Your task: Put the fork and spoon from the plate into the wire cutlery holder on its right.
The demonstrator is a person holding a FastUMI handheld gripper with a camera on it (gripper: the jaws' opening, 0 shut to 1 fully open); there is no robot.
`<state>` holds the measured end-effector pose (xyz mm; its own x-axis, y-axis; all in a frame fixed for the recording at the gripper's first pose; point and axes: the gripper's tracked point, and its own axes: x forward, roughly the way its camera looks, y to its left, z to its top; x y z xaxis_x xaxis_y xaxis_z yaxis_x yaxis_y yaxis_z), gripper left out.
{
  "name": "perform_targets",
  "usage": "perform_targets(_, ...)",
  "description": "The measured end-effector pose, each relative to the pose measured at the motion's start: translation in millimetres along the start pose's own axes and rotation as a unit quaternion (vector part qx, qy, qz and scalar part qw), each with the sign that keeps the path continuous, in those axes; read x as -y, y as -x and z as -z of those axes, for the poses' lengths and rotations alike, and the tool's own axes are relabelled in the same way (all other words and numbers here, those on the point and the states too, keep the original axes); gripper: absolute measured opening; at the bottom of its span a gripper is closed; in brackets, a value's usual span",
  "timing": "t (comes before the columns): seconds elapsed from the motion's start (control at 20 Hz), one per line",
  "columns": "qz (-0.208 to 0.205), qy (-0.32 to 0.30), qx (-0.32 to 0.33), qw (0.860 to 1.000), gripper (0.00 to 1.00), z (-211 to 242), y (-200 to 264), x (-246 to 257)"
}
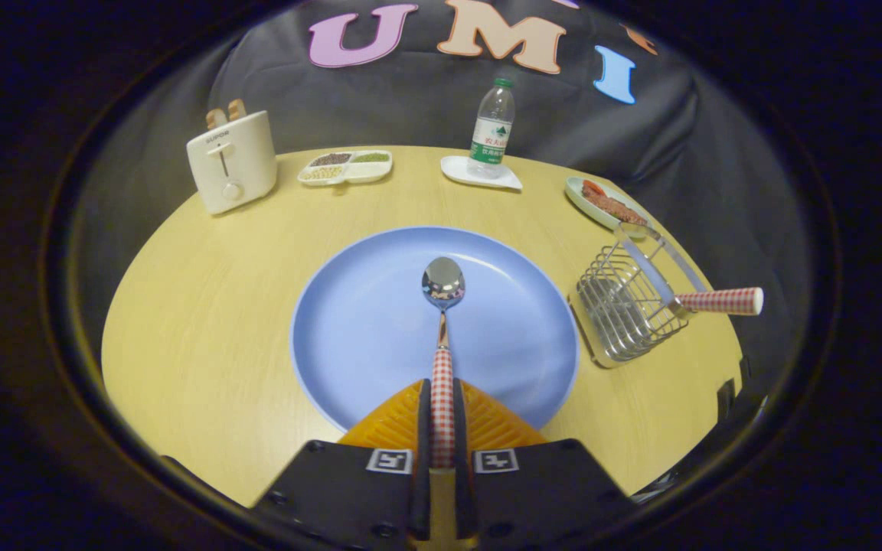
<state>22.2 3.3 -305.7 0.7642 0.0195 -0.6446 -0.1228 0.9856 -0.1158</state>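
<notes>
My gripper [442, 417] is shut on the red-checked handle of the spoon [442, 306]. The handle runs straight back between both fingers. The spoon's shiny bowl points away from me, over the middle of the blue plate [357, 321]; I cannot tell whether it touches the plate. To the right of the plate stands the wire cutlery holder [625, 306]. The fork [717, 301] sits in it, its checked handle sticking out to the right over the holder's rim.
On the round wooden table beyond the plate: a white toaster [232, 161] at the far left, a divided dish of grains [345, 166], a water bottle [493, 128] on a white coaster, and a small plate of food [605, 203] behind the holder.
</notes>
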Motion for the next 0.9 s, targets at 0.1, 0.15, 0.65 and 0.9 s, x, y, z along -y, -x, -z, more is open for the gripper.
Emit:
perform_targets(0.1, -0.01, 0.003, -0.003, 1.0, 0.09, -5.9, 3.7, -4.3)
perform_targets(0.15, -0.009, 0.006, -0.005, 1.0, 0.09, -5.8, 3.9, -3.1)
perform_targets(0.65, 0.015, 0.038, 0.005, 0.999, 0.09, -53.0, 52.1, 9.3)
perform_targets(0.9, 0.038, 0.035, -0.004, 0.999, 0.09, -80.5, 84.4, 29.3)
